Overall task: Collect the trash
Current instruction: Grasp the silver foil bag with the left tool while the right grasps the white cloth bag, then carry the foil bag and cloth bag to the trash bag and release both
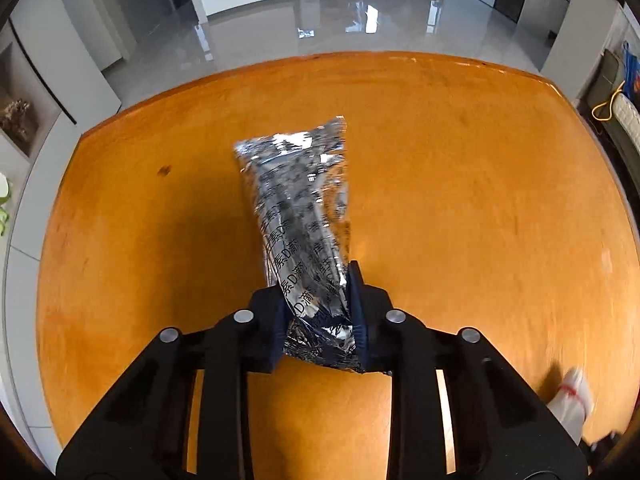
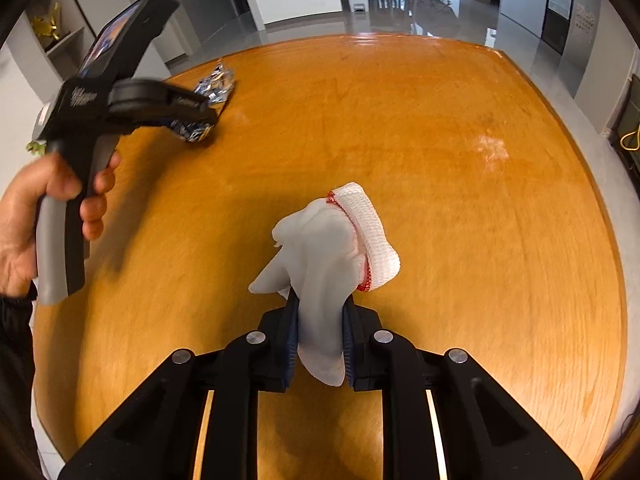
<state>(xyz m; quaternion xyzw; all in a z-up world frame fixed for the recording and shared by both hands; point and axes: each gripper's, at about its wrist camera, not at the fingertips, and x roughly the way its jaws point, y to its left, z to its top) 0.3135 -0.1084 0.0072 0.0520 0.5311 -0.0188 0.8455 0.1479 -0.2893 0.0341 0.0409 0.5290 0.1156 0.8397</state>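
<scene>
- Orange wood is all that shows on the surface (image 1: 460, 200) apart from the two bits of trash, and each of those is already in a claw. So the picking-up part looks done.
- No bin or bag stands on the surface in either view. Something pale like a pedal bin is far off across the floor, too small to be sure of. Carrying the pieces off and dropping them is, I judge, what is left.
- Left claw (image 1: 320, 320): narrowed onto the near end of the foil wrapper (image 1: 300, 200), pads pressing both sides. The rest of the wrapper sticks out ahead over the surface; whether its far end rests on the wood I cannot tell.
- Right claw (image 2: 320, 336): nearly together, clamped on the finger end of a white glove (image 2: 332, 252). The glove's knit cuff with red trim points away, over the middle of the surface.
- The right view also shows a hand (image 2: 28, 220) gripping the left tool's handle, with crumpled foil at its tip near the far left edge.
</scene>
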